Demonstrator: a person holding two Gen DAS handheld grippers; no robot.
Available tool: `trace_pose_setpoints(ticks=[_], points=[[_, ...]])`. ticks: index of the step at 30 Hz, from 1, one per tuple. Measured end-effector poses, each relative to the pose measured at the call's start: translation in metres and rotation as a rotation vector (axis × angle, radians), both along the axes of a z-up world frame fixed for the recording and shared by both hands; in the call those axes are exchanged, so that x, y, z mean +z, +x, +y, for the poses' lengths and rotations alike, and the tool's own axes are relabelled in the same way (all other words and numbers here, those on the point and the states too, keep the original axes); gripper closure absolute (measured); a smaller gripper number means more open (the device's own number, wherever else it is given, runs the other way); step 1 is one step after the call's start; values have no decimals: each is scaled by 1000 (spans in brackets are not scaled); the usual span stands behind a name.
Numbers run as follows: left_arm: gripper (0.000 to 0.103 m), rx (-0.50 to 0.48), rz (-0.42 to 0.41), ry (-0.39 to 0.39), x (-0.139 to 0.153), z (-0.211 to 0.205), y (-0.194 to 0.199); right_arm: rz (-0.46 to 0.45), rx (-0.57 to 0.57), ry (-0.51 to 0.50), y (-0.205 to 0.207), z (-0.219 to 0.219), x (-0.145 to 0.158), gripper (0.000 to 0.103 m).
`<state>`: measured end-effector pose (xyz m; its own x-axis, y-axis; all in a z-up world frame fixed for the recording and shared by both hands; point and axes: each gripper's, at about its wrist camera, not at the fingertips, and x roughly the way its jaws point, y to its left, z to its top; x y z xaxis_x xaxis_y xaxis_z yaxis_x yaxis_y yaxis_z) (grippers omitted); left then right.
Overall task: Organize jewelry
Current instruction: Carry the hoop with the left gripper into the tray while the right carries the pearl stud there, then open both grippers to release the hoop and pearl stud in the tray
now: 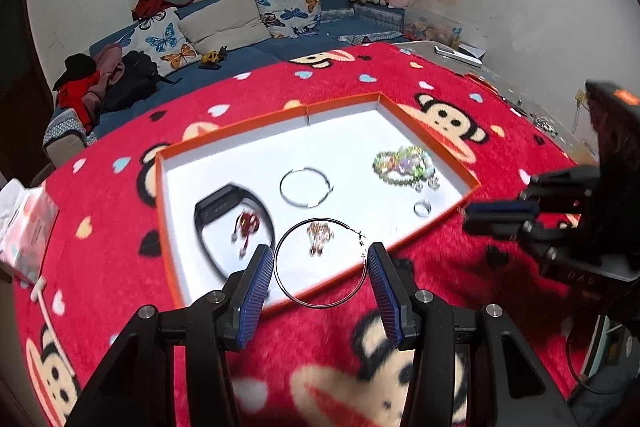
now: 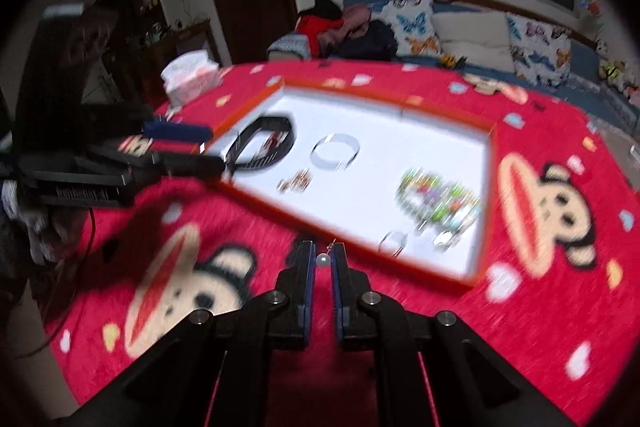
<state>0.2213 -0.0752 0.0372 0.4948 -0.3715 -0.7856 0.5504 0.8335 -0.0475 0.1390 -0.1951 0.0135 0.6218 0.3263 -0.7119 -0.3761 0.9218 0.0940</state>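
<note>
An orange-rimmed white tray (image 1: pixel 172 211) lies on the red monkey blanket. It holds a black band (image 1: pixel 218 211), a red earring (image 1: pixel 246 225), a thin bangle (image 1: pixel 306 187), a gold earring (image 1: pixel 319 235), a bead bracelet (image 1: pixel 404 165) and a silver ring (image 1: pixel 422 207). My left gripper (image 1: pixel 320 259) holds a large thin hoop earring (image 1: pixel 294 293) between its pads above the tray's near rim. My right gripper (image 2: pixel 323 259) is shut on a pearl earring (image 2: pixel 323 259) just outside the tray (image 2: pixel 486 195), and shows in the left wrist view (image 1: pixel 500 215).
A tissue pack (image 1: pixel 24 227) lies at the blanket's left edge. A blue sofa with butterfly cushions (image 1: pixel 292 7) stands behind. A remote (image 1: pixel 458 55) and small clutter lie on the grey surface at the far right.
</note>
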Motion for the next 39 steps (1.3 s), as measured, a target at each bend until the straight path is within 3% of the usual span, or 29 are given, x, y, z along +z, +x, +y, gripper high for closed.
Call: trace_pose_setpoints(ticks=[5, 18, 28, 39], points=[[51, 5, 19, 1, -9, -20, 25, -21, -25, -27, 28, -10, 4, 93], [51, 8, 77, 26, -46, -55, 71, 53, -45, -42, 58, -21, -22, 93], [46, 30, 91, 36, -55, -55, 75, 79, -40, -38, 62, -20, -29, 93], [43, 67, 67, 20, -46, -47, 65, 78, -43, -43, 60, -17, -28, 93]])
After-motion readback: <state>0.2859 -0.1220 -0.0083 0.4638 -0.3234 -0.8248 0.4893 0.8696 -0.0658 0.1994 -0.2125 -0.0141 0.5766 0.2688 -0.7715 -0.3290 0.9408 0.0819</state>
